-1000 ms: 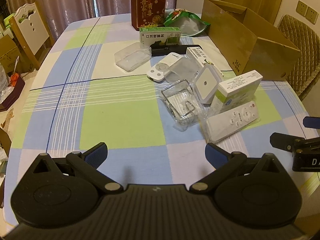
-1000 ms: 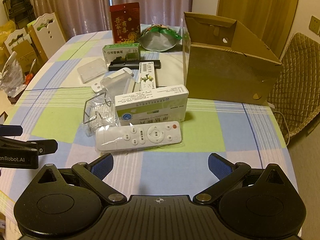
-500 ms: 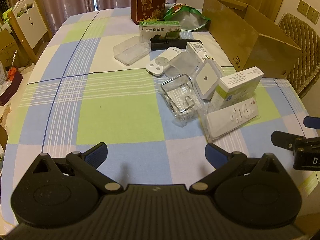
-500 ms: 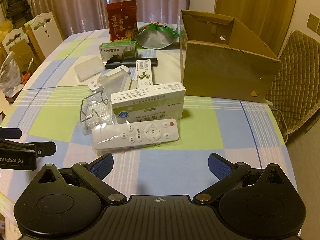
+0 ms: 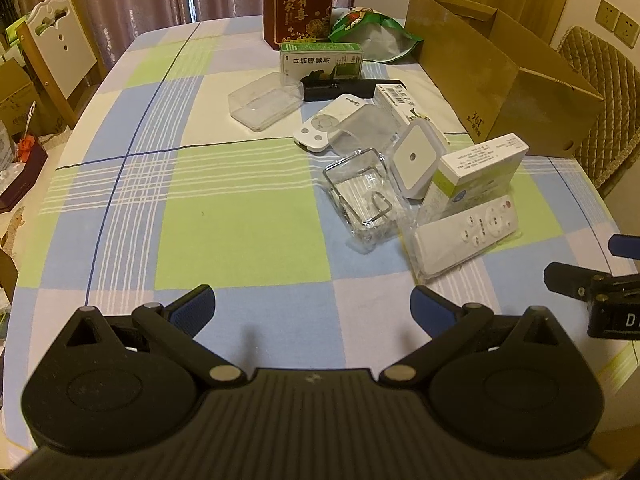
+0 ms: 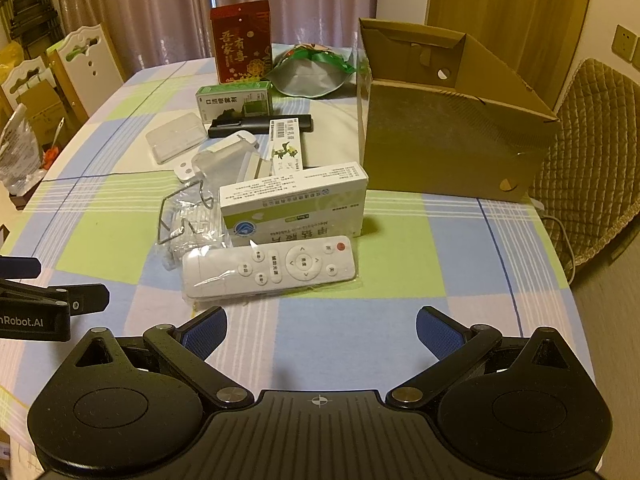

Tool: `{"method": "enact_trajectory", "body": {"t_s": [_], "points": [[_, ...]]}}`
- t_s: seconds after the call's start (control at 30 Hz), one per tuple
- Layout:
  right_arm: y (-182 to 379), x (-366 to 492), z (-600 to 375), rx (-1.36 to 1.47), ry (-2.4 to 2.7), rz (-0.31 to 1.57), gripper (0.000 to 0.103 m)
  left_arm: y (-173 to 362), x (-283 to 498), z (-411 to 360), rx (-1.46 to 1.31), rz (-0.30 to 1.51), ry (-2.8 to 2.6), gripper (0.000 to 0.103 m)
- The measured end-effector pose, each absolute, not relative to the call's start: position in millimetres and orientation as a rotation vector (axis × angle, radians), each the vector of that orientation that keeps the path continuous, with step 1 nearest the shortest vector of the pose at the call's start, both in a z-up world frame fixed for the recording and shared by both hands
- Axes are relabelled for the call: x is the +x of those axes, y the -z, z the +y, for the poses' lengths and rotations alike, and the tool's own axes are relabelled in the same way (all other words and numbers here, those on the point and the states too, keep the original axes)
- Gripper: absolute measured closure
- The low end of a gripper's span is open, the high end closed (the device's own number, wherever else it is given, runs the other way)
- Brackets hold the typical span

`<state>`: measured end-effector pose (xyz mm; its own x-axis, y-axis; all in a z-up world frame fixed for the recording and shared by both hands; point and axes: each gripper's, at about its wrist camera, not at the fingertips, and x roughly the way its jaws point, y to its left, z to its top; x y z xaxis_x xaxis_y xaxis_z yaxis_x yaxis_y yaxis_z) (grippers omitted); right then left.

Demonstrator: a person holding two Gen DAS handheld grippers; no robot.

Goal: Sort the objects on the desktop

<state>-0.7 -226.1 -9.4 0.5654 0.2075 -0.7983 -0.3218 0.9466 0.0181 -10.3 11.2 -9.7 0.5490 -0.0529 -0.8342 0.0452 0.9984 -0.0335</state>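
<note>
A table w/ a checked cloth in blue, green and white is seen from two wrist cams. The left gripper is held low over the near edge, its blue-padded tongs spread wide apart, nothing between them. The right gripper is held the same way, tongs wide apart and empty, just short of a white remote sealed in clear plastic. Directly behind the remote, touching it, a white-and-green medicine box is set on its long side. To the left of that box a wire rack in crinkled plastic is seen. Further back, a clear plastic case, a black bar-shaped item, a green-and-white box and a tall red box w/ gold characters are laid out. A white square night light is propped beside the medicine box. An open brown cardboard box is placed at the right, well apart from both grippers.
</note>
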Motion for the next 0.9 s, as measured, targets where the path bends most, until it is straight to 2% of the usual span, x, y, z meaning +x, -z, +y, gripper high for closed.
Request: {"method": "enact_trajectory", "body": {"t_s": [0.9], "points": [[10.9, 3.0, -234.7, -0.135, -0.334, 0.922, 0.000, 10.3, -11.4, 5.5, -0.015, 0.997, 0.073, 0.001]]}}
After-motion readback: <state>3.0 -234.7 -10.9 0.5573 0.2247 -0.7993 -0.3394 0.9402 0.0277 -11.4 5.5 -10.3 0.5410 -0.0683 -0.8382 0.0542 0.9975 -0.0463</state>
